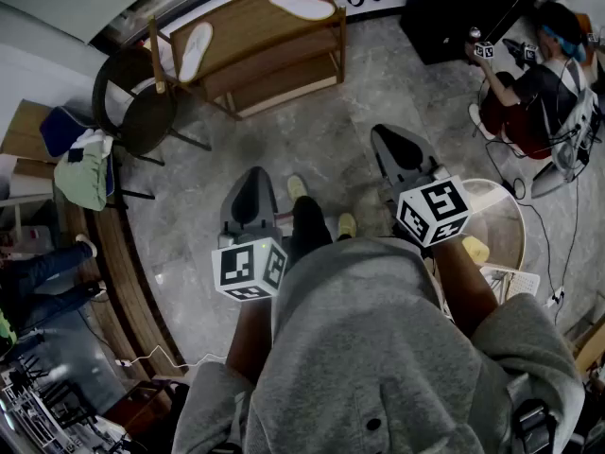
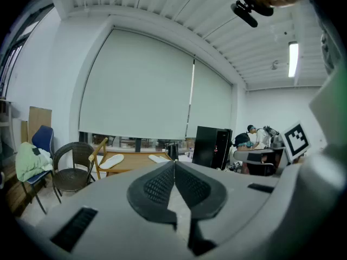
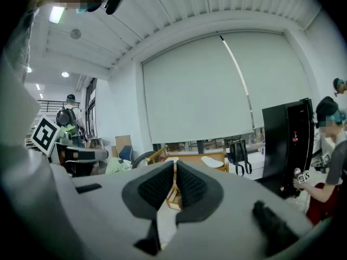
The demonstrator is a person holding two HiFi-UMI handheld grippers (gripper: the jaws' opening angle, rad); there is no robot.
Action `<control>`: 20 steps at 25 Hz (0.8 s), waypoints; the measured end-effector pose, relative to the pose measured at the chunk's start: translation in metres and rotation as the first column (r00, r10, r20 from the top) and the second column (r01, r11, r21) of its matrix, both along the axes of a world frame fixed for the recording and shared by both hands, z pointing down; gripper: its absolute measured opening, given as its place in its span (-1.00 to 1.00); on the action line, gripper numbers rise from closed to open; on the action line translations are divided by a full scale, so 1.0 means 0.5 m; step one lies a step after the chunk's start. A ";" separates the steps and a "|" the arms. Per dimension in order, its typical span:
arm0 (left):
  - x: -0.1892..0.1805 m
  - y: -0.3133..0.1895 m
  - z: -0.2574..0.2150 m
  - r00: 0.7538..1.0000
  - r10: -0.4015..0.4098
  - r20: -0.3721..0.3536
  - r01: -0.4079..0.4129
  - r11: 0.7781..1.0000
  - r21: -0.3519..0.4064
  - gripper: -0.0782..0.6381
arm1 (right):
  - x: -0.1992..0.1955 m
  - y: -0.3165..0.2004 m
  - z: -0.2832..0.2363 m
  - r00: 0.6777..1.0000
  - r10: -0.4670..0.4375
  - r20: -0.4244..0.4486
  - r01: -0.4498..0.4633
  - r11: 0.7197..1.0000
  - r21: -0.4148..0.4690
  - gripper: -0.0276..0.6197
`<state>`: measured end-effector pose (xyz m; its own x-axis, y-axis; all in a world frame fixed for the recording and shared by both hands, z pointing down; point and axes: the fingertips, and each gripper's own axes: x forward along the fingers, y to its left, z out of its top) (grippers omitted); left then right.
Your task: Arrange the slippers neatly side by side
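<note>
Open grey tile floor [image 1: 312, 130] lies between the person and the wooden table [image 1: 255, 26]. A dark wicker chair [image 1: 142, 112] stands just beside the table's left end. A black cabinet [image 1: 473, 8] stands off its right end, and a seated person [image 1: 534, 93] is further right. A round white table [image 1: 506, 220] is near the right claw's side.

The wooden table has a top and a lower shelf. Both slippers [image 1: 196, 50] lie on the top. A blue chair [image 1: 61, 130] by the left wall holds a green cloth [image 1: 87, 173].

The slippers are white, flat and long, sole side showing. One lies at the left end next to an upright post, angled toward the front edge. The second slipper [image 1: 302, 5] lies near the far right corner. They are well apart and not parallel.

Left claw [image 1: 253, 180]: jaws pressed together, nothing between them. Right claw [image 1: 388, 140]: jaws closed, only a thin slit between the pads, nothing held. Both are held low in front of the person, pointing toward the table, well apart from the slippers.
</note>
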<state>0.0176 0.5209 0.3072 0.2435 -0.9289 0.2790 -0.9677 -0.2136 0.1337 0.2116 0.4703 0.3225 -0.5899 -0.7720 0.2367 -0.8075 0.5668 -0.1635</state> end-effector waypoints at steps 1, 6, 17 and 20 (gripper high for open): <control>0.001 0.001 0.001 1.000 0.001 0.002 -0.001 1.000 0.002 -0.73 | 0.001 0.001 0.001 1.000 0.001 0.001 -0.001 1.000 0.002 -0.82; -0.006 0.005 0.001 1.000 -0.005 -0.006 0.005 1.000 -0.003 -0.73 | -0.001 0.010 0.004 1.000 -0.007 0.003 0.007 1.000 -0.005 -0.82; -0.010 0.008 -0.012 0.999 -0.037 -0.016 0.037 0.999 0.009 -0.73 | -0.009 0.000 -0.004 0.999 -0.050 -0.003 0.050 0.999 -0.002 -0.82; -0.009 0.007 -0.015 0.999 -0.035 -0.015 0.035 0.999 0.012 -0.73 | -0.017 -0.005 -0.005 0.998 -0.065 0.000 0.065 0.998 0.004 -0.82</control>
